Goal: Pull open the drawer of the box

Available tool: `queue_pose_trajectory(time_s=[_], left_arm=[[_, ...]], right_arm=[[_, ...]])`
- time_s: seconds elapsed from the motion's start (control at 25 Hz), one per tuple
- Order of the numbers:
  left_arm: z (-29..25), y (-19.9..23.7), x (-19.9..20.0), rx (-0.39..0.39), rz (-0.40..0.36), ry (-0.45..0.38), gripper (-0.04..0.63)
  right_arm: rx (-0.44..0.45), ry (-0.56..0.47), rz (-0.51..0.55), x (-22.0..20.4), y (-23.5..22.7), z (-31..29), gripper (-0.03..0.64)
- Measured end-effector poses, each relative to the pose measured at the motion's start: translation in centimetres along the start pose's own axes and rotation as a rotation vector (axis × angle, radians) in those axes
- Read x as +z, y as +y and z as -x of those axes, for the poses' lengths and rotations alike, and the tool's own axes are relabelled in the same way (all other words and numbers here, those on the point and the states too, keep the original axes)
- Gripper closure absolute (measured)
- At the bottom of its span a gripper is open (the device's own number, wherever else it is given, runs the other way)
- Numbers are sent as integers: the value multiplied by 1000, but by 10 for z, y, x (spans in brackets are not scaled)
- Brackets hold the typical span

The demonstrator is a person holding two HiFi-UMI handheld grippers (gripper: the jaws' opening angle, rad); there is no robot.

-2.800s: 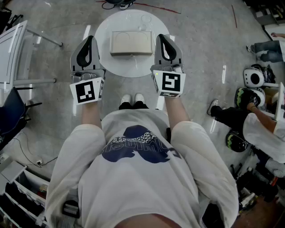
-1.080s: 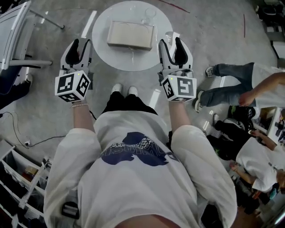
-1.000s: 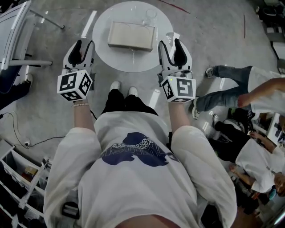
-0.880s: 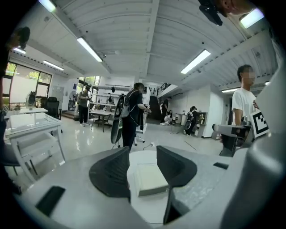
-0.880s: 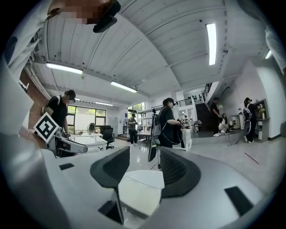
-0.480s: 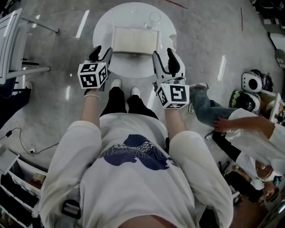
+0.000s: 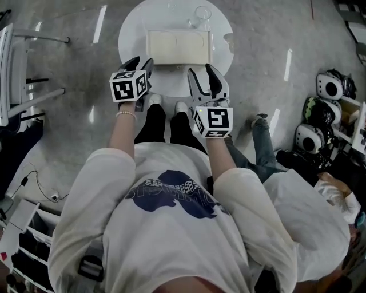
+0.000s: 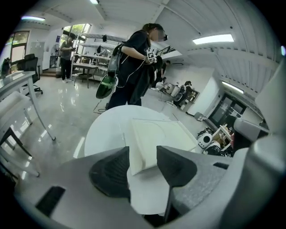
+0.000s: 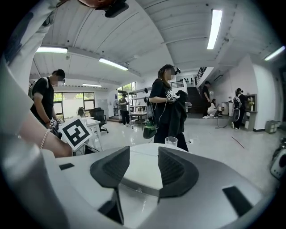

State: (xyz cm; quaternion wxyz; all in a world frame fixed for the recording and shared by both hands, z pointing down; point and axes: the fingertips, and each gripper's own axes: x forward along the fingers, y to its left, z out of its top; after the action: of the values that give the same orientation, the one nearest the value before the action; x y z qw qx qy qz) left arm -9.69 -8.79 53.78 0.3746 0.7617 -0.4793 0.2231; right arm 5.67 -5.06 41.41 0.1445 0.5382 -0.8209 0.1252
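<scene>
Flat rectangular cream box (image 7: 179,47), matte, sits mid round glossy white table (image 7: 132,34); drawer prob. closed, front hard to see. Clear glass cup (image 7: 202,14) at table's far edge, contents unclear. L gripper (image 7: 141,62) over near-left edge, R gripper (image 7: 200,71) over near edge: both w/ jaws apart, gripping nothing.

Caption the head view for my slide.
Person holds left gripper and right gripper, both open, just short of a beige box on a round white table.
</scene>
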Motion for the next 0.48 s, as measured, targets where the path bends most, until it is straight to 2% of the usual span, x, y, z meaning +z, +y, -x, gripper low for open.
queue_pose_trajectory(time_s=[0.32,0.48], left_arm=[[-19,7,-12,-8,9,88,423],[-23,13,-17,6,42,118,439]], right_arm=[[-32,55,-27,-27,5,-7,423],[-46,91,-37,-42,4,-11,423]])
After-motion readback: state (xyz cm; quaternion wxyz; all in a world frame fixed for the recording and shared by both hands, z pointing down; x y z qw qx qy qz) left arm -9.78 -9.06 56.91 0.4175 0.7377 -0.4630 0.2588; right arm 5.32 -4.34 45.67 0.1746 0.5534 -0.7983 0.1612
